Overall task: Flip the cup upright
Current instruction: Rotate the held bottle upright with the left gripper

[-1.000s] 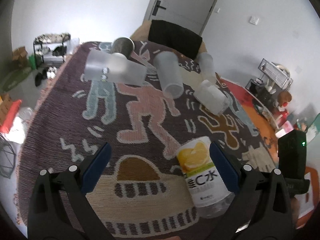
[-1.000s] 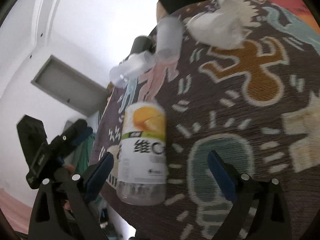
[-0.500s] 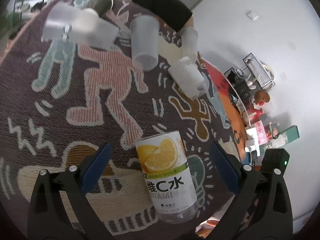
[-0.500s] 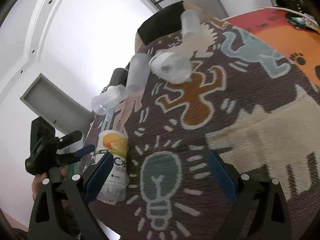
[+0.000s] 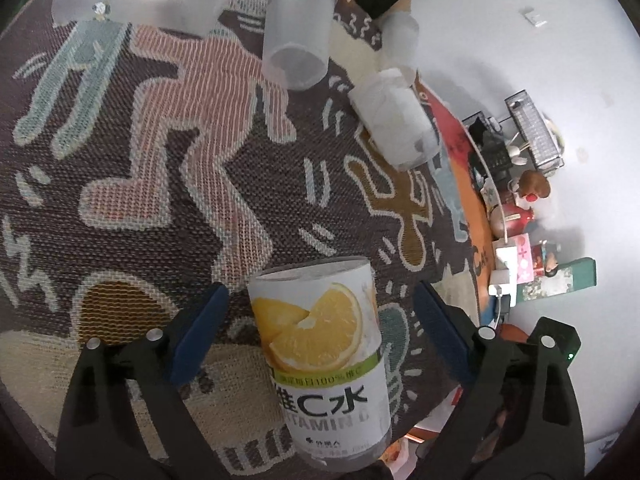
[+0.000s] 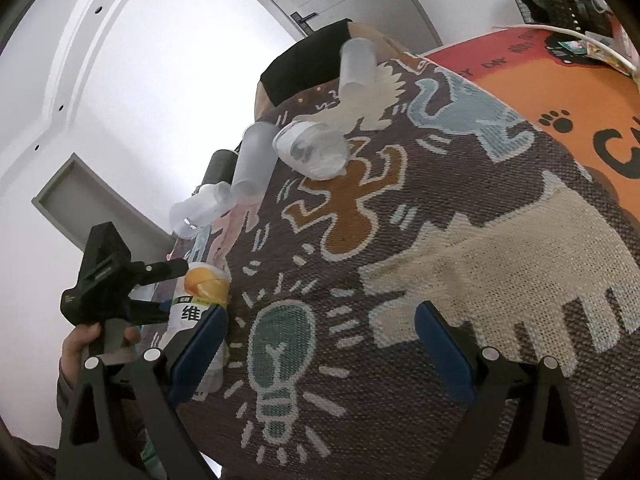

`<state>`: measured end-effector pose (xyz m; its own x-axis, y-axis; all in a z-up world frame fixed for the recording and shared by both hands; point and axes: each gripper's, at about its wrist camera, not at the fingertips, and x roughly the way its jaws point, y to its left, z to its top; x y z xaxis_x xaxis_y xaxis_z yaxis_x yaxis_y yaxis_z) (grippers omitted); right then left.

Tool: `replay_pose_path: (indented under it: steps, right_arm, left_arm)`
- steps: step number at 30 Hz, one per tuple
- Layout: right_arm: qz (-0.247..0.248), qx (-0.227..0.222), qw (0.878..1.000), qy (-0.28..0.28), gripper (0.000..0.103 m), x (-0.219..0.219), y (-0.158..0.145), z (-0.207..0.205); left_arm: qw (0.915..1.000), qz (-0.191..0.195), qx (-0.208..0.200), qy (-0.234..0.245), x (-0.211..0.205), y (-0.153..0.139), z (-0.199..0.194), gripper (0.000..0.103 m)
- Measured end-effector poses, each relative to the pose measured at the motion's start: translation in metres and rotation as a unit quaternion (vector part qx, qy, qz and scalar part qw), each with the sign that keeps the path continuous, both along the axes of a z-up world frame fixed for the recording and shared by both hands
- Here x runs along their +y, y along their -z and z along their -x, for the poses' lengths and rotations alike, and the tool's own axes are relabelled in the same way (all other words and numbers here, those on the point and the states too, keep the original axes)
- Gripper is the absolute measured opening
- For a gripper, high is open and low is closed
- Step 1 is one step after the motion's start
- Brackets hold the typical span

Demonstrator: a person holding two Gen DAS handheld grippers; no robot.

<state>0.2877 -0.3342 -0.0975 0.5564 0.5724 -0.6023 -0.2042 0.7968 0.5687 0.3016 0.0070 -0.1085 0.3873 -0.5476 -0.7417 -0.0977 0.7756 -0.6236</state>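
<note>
The clear plastic cup with the orange-slice label (image 5: 324, 354) is seen between the wide-spread fingers of the left gripper (image 5: 320, 328), ungripped and seemingly not yet upright, while the right gripper (image 6: 320, 340) is held wide and empty

four frosted cups (image 5: 295, 28), one labelled bottle (image 5: 324, 356), one steel cup (image 6: 218, 166)
</note>
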Motion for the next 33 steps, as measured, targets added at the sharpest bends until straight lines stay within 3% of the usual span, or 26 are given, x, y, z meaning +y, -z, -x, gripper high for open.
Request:
replay_pose_path:
  steps: [5,10,12,23,27,33]
  right_arm:
    - [-0.003,0.003,1.0,0.009,0.093,-0.007,0.003,0.003]
    - [-0.005,0.005,1.0,0.014,0.092,-0.011,0.005,0.007]
    - [-0.005,0.004,1.0,0.014,0.092,-0.011,0.005,0.009]
    - [0.005,-0.015,1.0,0.01,0.092,-0.01,-0.004,0.025]
    - [0.014,-0.023,1.0,0.013,0.092,-0.009,-0.007,0.029]
    - [0.022,-0.03,0.999,0.019,0.092,-0.012,-0.009,0.03]
  left_arm:
    - [0.9998,-0.008,0.015,0.007,-0.008,0.007,-0.007,0.086]
    - [0.9994,-0.024,0.024,0.003,-0.01,0.011,-0.011,0.068]
    - [0.9994,-0.025,0.023,0.004,-0.009,0.009,-0.01,0.065]
    - [0.9938,-0.077,-0.075,0.028,-0.025,-0.044,0.021,0.064]
    - [0.9848,-0.111,-0.13,0.033,-0.036,-0.07,0.036,0.063]
    - [0.9565,-0.205,-0.206,0.027,-0.056,-0.102,0.056,0.063]
